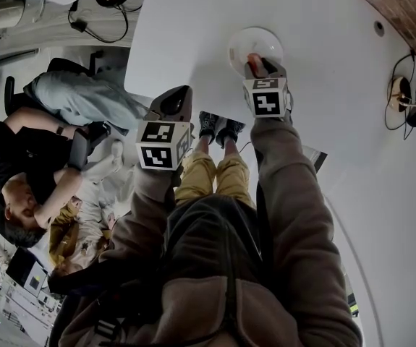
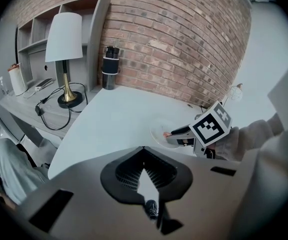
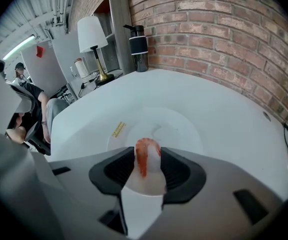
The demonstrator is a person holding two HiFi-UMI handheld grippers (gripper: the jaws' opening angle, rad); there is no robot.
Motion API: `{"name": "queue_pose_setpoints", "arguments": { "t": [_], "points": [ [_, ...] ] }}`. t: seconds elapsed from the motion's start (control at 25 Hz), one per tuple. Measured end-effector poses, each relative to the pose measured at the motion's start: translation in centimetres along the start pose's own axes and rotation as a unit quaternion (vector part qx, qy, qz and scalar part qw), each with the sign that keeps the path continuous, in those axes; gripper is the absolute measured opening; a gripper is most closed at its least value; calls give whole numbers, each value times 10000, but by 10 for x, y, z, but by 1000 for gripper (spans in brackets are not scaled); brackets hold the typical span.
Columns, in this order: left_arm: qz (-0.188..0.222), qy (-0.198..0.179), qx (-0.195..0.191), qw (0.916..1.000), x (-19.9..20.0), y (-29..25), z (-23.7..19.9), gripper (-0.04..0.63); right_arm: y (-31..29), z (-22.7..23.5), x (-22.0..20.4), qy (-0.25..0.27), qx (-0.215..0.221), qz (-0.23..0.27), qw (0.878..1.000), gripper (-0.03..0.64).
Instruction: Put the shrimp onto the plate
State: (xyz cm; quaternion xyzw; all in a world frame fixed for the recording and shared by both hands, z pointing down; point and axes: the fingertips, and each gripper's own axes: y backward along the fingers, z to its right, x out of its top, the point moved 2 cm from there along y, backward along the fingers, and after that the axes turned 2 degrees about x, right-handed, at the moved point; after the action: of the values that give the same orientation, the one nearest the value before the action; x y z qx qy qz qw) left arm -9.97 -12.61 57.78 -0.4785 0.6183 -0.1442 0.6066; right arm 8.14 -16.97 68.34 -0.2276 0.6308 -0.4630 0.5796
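The white table point(image 1: 193, 20) takes up the far half of the head view, and the plate point(image 3: 181, 129) lies flat on it, right of centre. The right gripper point(image 3: 148, 155) reaches out over the near part of that plate, its jaws clamped on the shrimp point(image 3: 144, 159), which stands between the pads with its orange end pointing far. Whether the shrimp touches the plate cannot be told.

The step in hand looks like the release. To do it well, the person should:
- carry the shrimp a little farther, toward the plate's middle, since it hangs close to the near rim
- bring it low, so that it does not drop and roll
- part the jaws slowly
- draw the gripper back toward the near side without dragging the shrimp along

The shrimp looks soft, so the grip needs no more squeeze.

The left gripper point(image 2: 144, 150) is held back at the table's near edge, well apart from the plate. Its jaws are together with nothing between them, and it has no part in this step.

Counted, largest first:
- one table
- one lamp point(image 2: 65, 36) far left
- one plate
- two grippers
- one dark bottle point(image 2: 109, 68) at the far wall
- one shrimp
- one small yellow label point(image 3: 117, 129) at the plate's left edge
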Motion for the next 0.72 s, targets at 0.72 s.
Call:
{"name": "queue_pose_setpoints", "arguments": {
  "t": [0.72],
  "points": [
    [1714, -578, -584, 9818, 128, 83, 72, 5, 241, -7, 104, -27, -630, 2850, 9564, 46]
  ]
}}
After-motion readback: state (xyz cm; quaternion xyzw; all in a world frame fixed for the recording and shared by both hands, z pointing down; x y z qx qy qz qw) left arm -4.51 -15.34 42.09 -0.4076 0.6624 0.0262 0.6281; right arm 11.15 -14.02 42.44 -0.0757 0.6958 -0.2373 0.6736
